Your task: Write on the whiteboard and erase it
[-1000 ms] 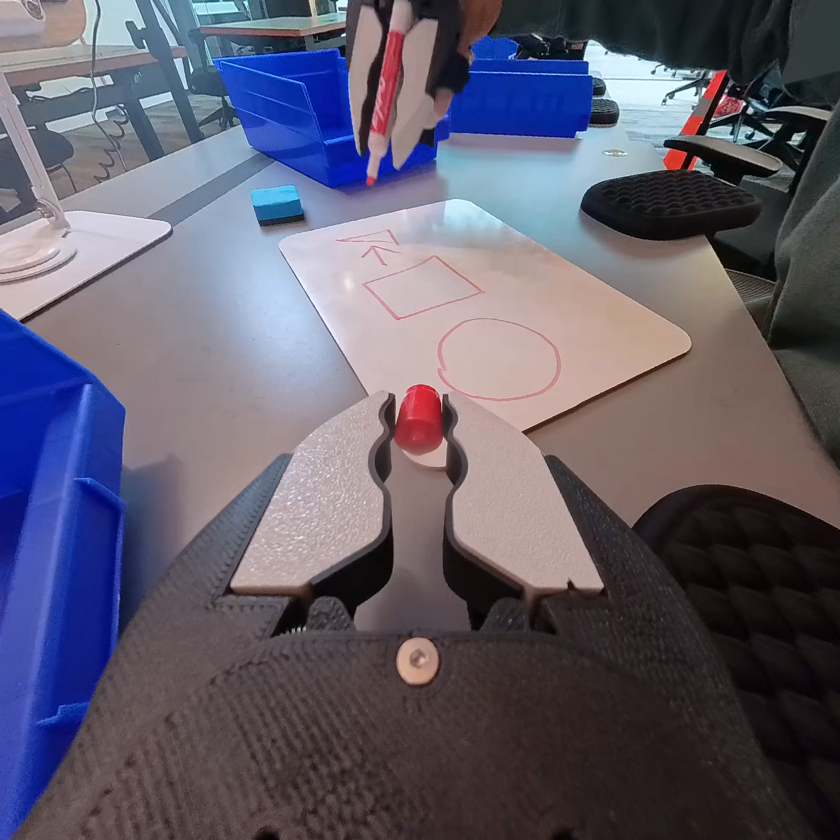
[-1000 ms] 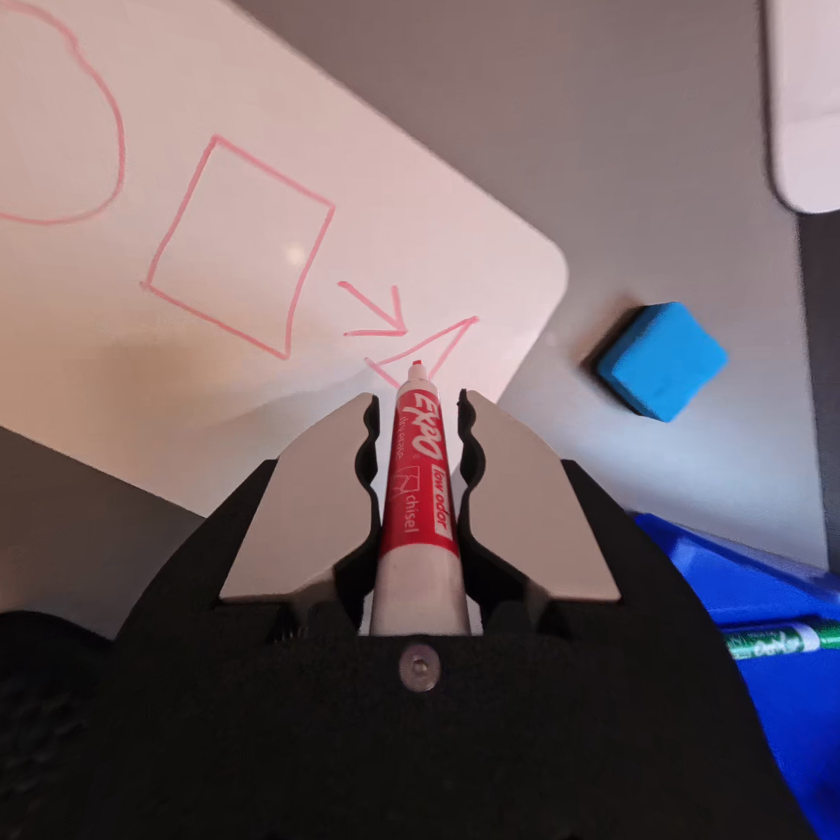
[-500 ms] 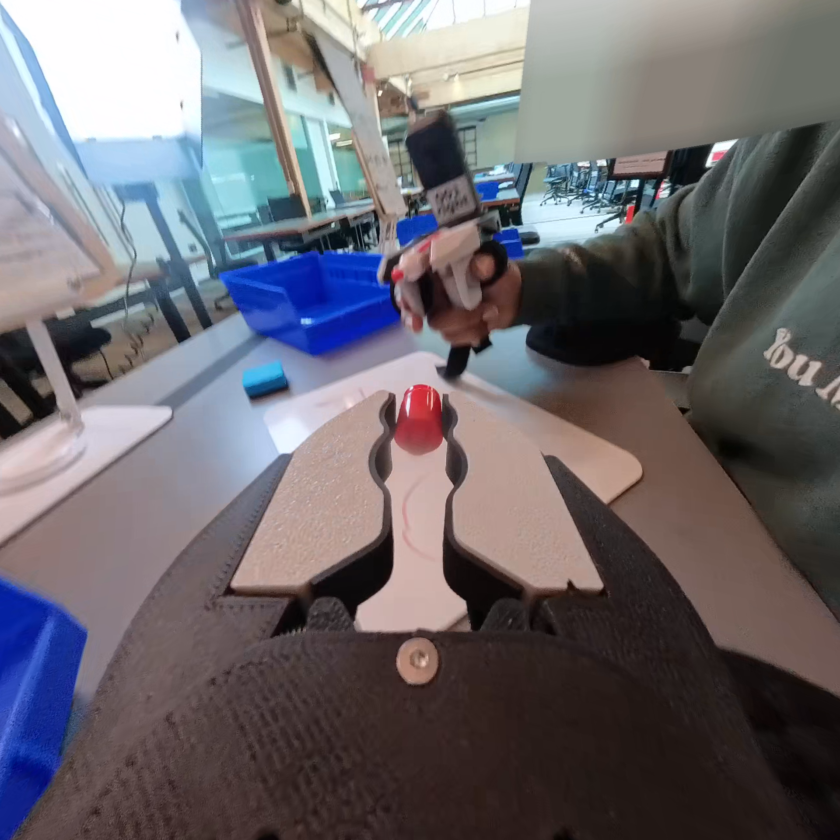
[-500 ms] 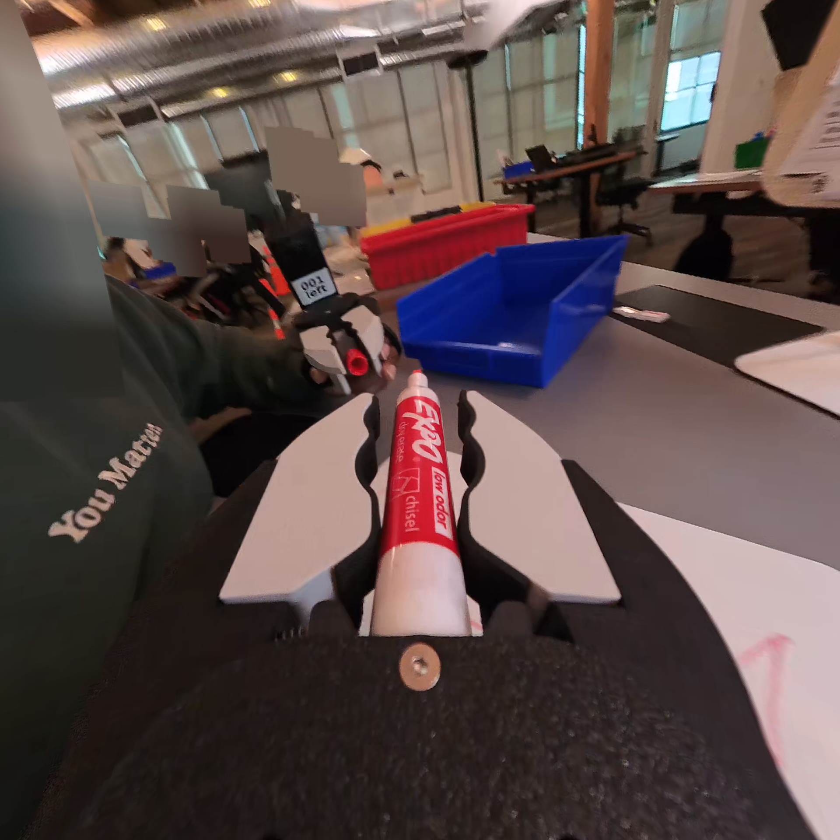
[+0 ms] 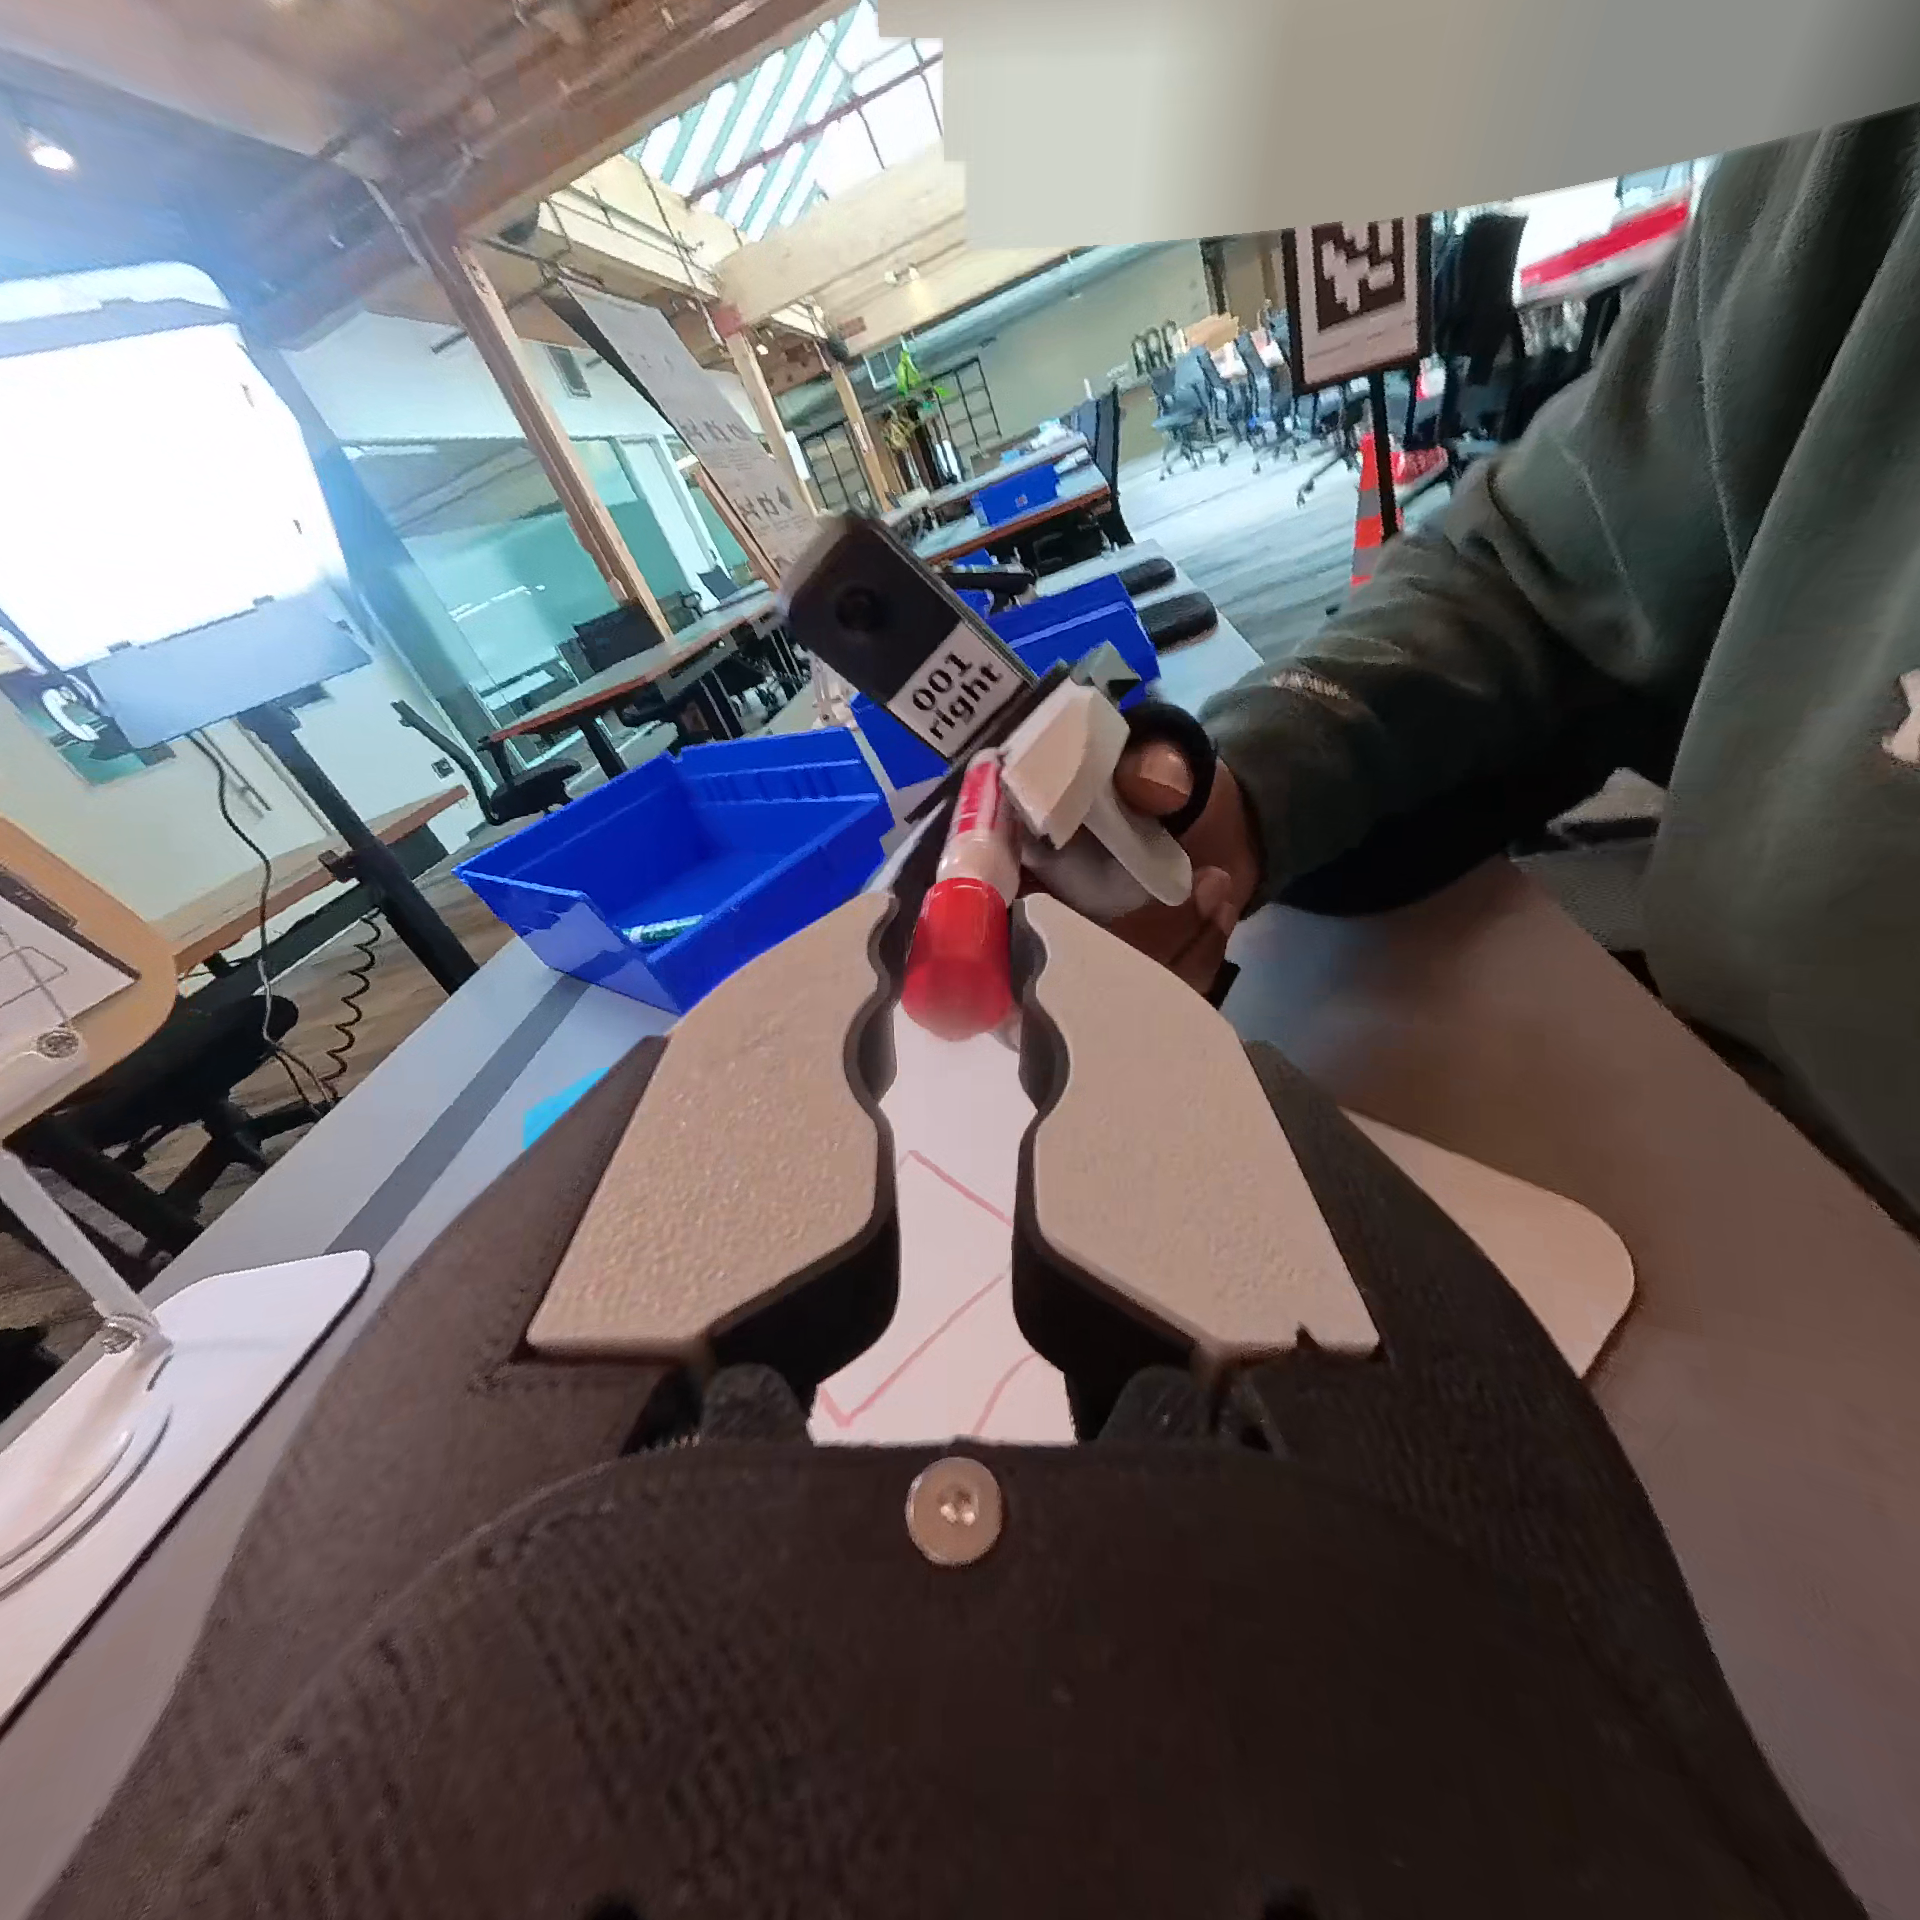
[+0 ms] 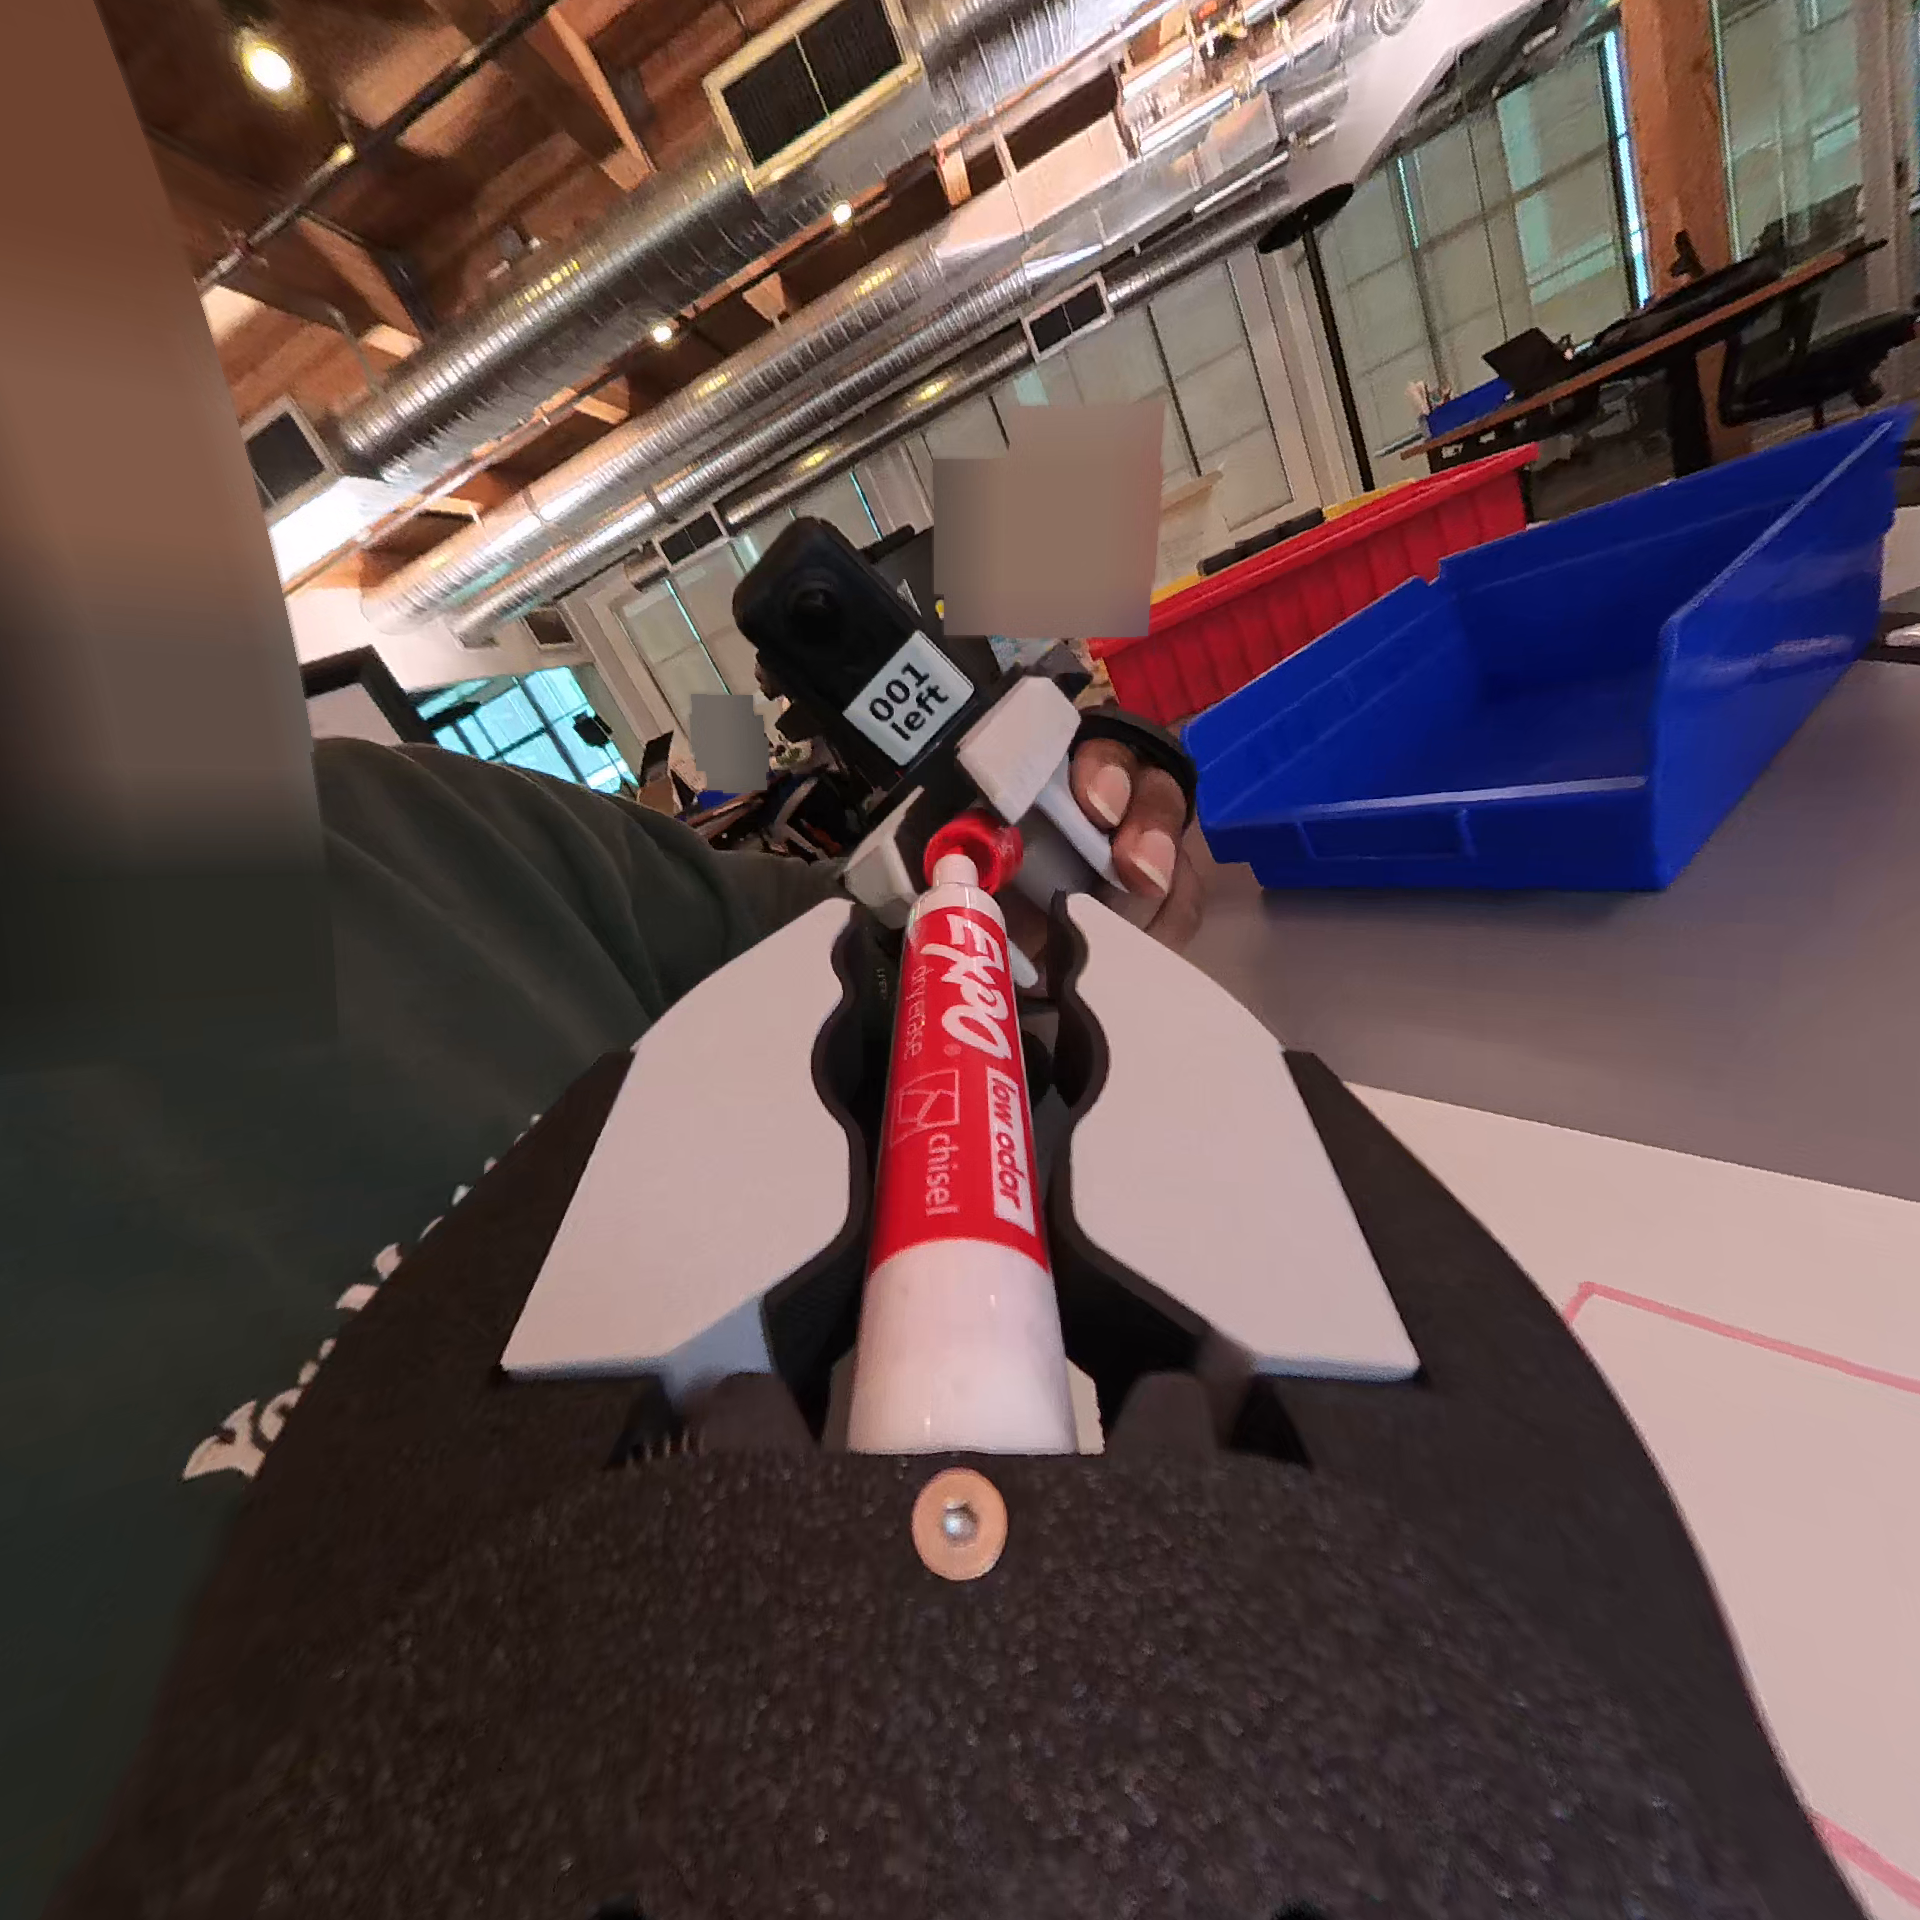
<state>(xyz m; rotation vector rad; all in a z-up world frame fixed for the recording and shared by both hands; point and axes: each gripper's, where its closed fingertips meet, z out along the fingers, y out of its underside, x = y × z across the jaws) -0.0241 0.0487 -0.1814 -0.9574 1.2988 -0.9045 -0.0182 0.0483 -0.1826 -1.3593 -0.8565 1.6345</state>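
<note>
Since 1 s ago: both grippers lifted off whiteboard (image 6: pixel 1662 1299), marker (image 6: pixel 961 1132) tip now entering cap (image 5: pixel 956 961).
Right gripper (image 6: pixel 961 914) jaws pinching marker; left gripper (image 5: pixel 951 940) jaws pinching cap.
Writing done; capping in progress, erasing w/ eraser (image 5: pixel 556 1107) left.

You are sitting in a large open-plan office or lab loft: exposed timber beams (image 6: pixel 436 301) and silver air ducts (image 6: pixel 727 260) run overhead, with glass-walled rooms (image 5: pixel 540 561) alongside. Rows of standing desks (image 5: pixel 665 665) and rolling chairs (image 5: pixel 1195 416) stretch away, and blue parts bins (image 5: pixel 707 862) sit on your grey desk (image 5: pixel 1455 1018).
</note>
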